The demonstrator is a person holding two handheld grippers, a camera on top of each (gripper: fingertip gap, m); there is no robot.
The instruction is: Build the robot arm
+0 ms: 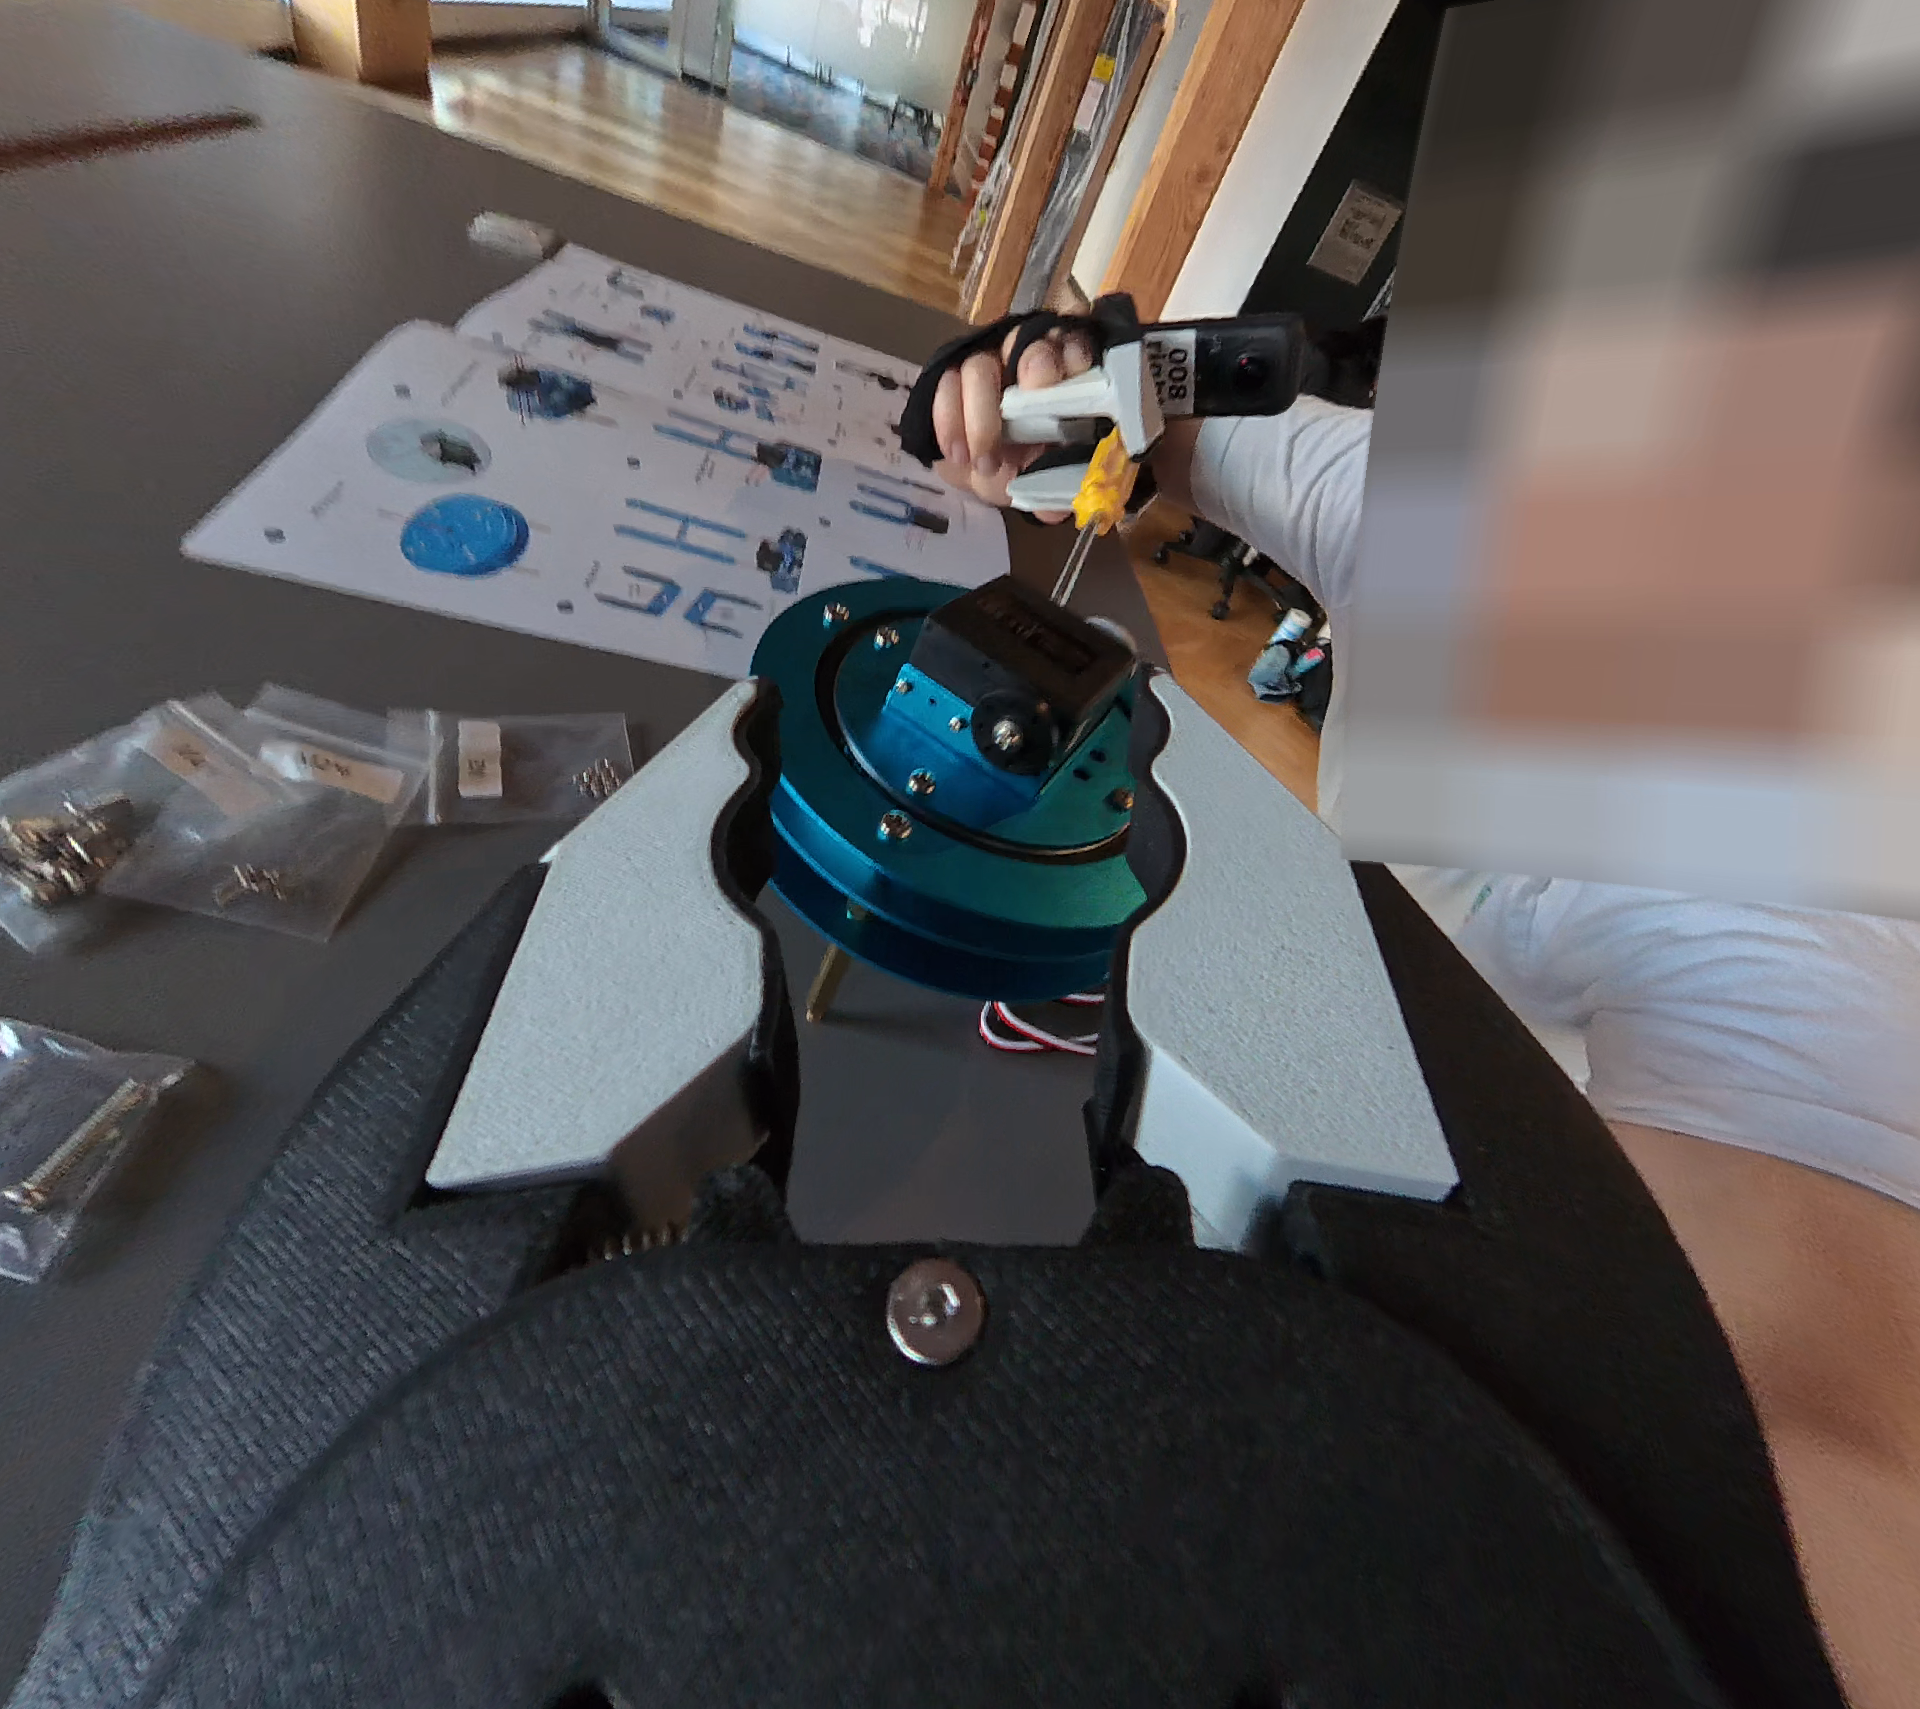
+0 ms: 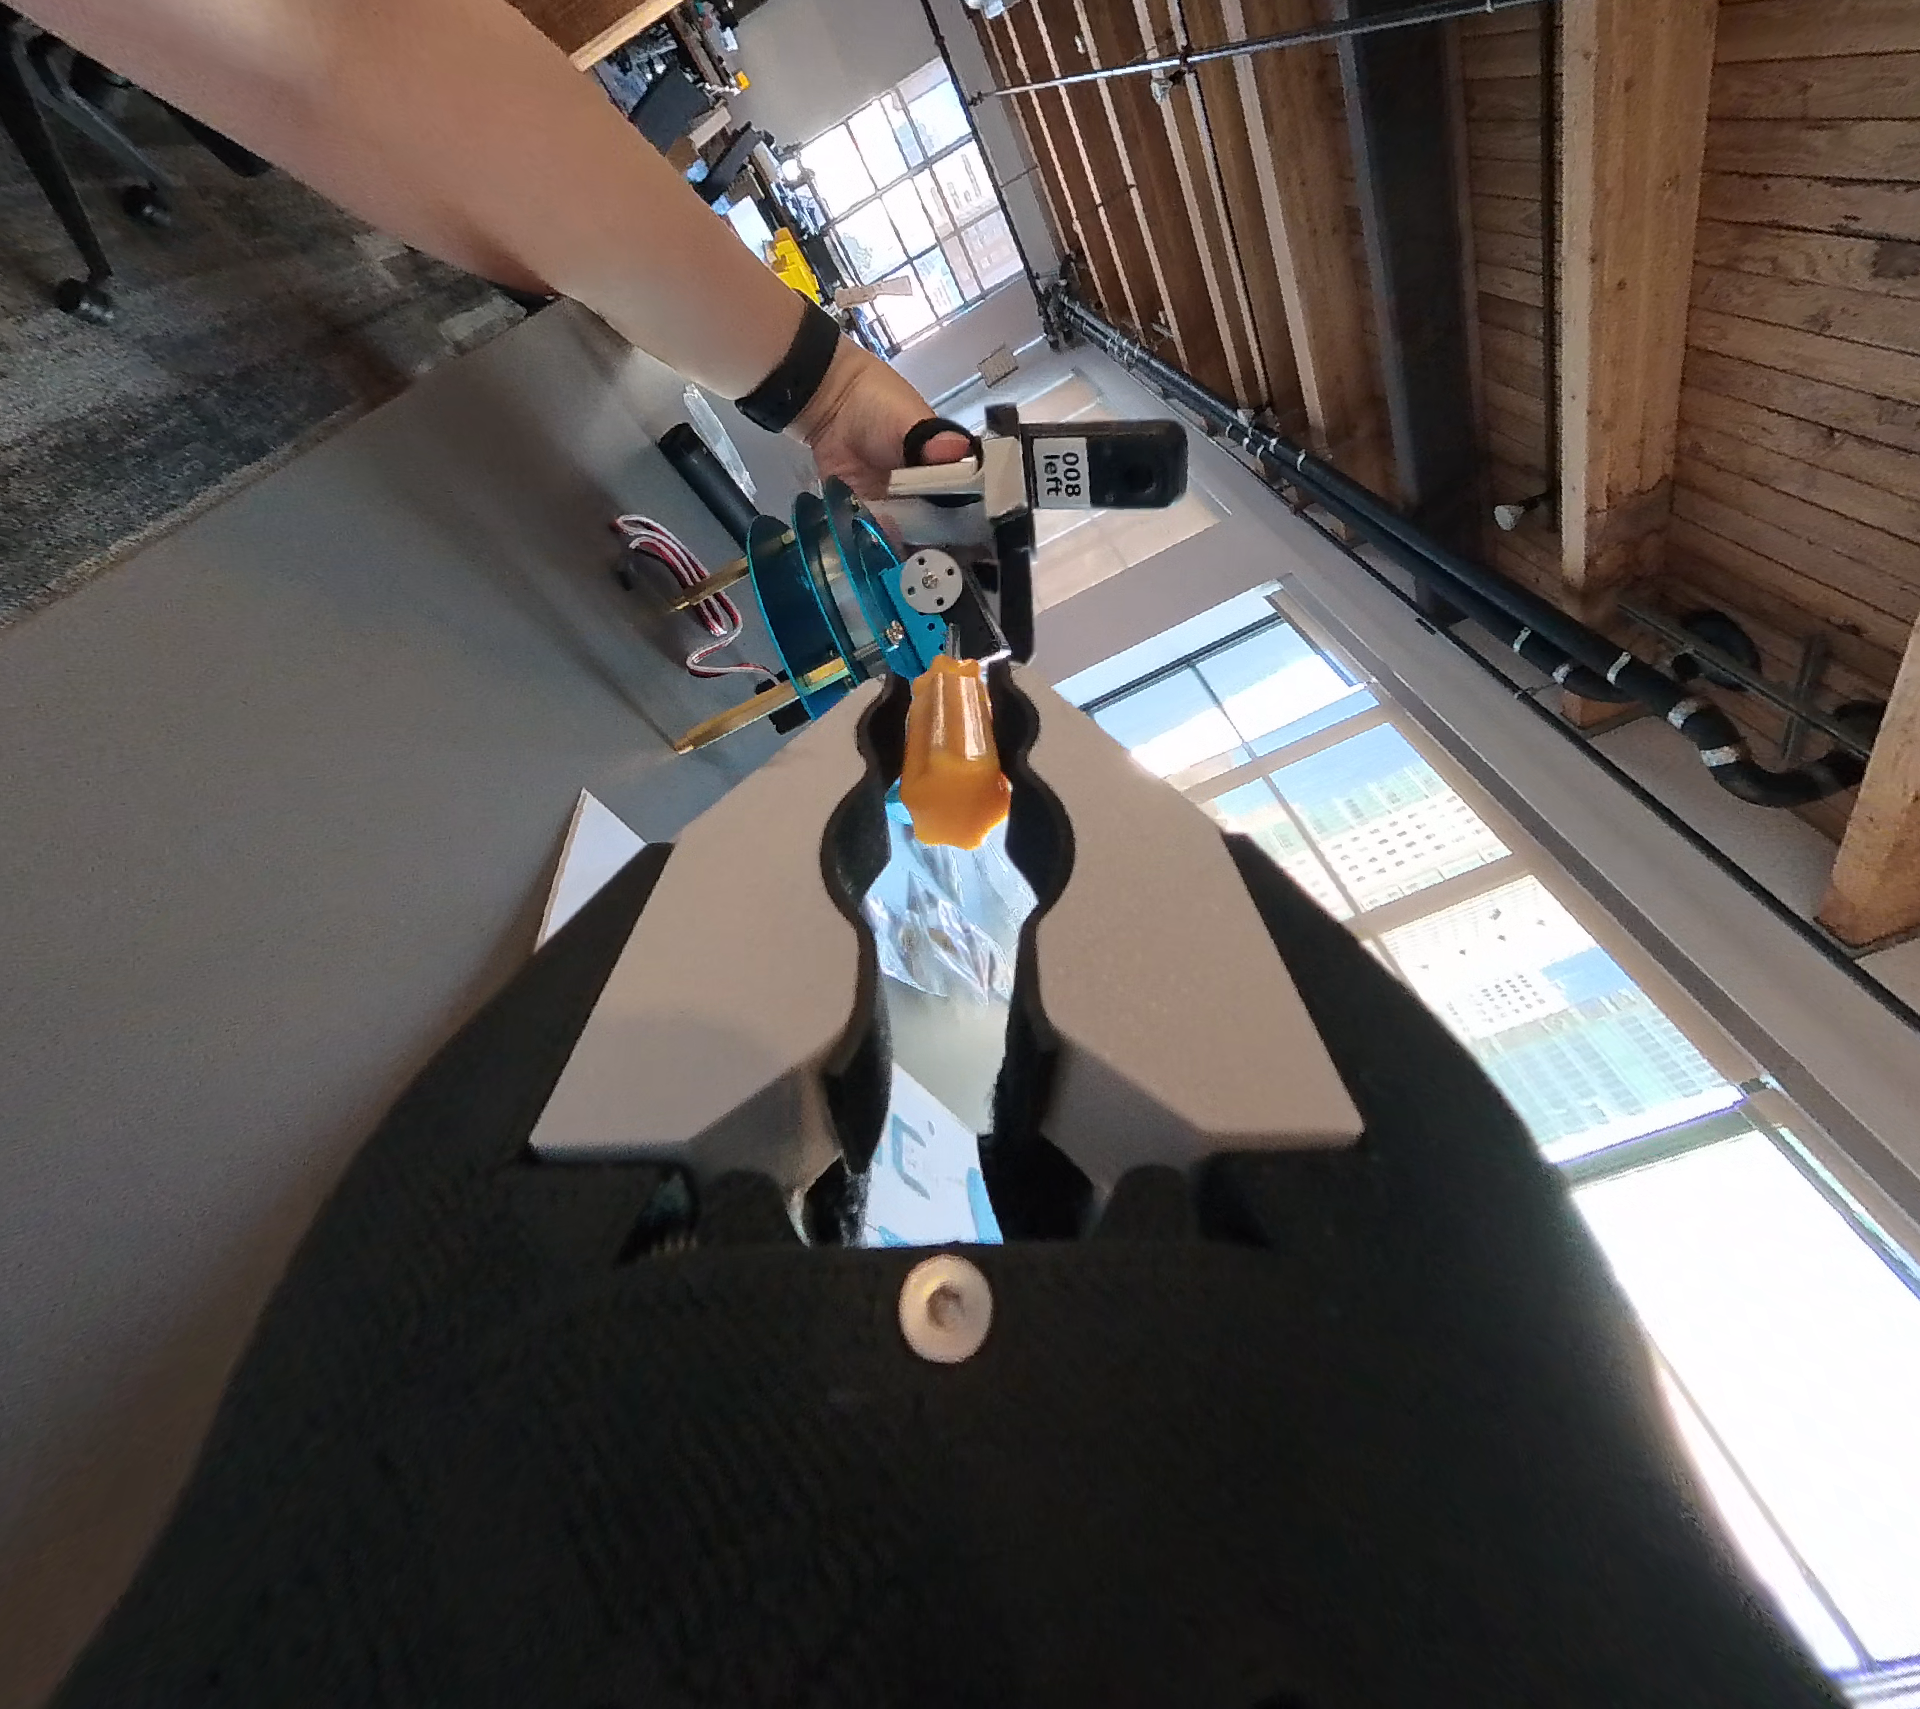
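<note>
A round blue metal base (image 1: 935, 870) with a black motor block (image 1: 1023, 651) bolted on top sits between the white fingers of the left gripper (image 1: 951, 786), tilted up off the dark grey table (image 1: 208, 371); the fingers press against its two sides, closed onto it about as far as its width allows. Under it, brass legs (image 1: 828, 984) and a loop of red-and-white wire (image 1: 1039, 1031) poke out, and the gripper fingers hide the rest of its underside. The right gripper (image 2: 951, 760) is nearly closed on the yellow handle of a screwdriver (image 2: 951, 766). In the right wrist view only the handle shows; the shaft is hidden behind it. In the left wrist view the thin shaft runs down behind the motor block, so its tip cannot be seen, nor whether it touches a screw. The person's right hand (image 1: 987, 423) in a black fingerless glove holds that gripper. Beyond the base, printed sheets (image 1: 540, 475) with blue drawings lie flat on the table, partly blurred. To the left lie small clear bags (image 1: 260, 818) of screws, and one more bag is cut off by the left edge of the view. In the right wrist view the scene appears turned on its side, and a dark tube (image 2: 712, 475) lies on the table behind the base, its far end hidden by the left forearm.
</note>
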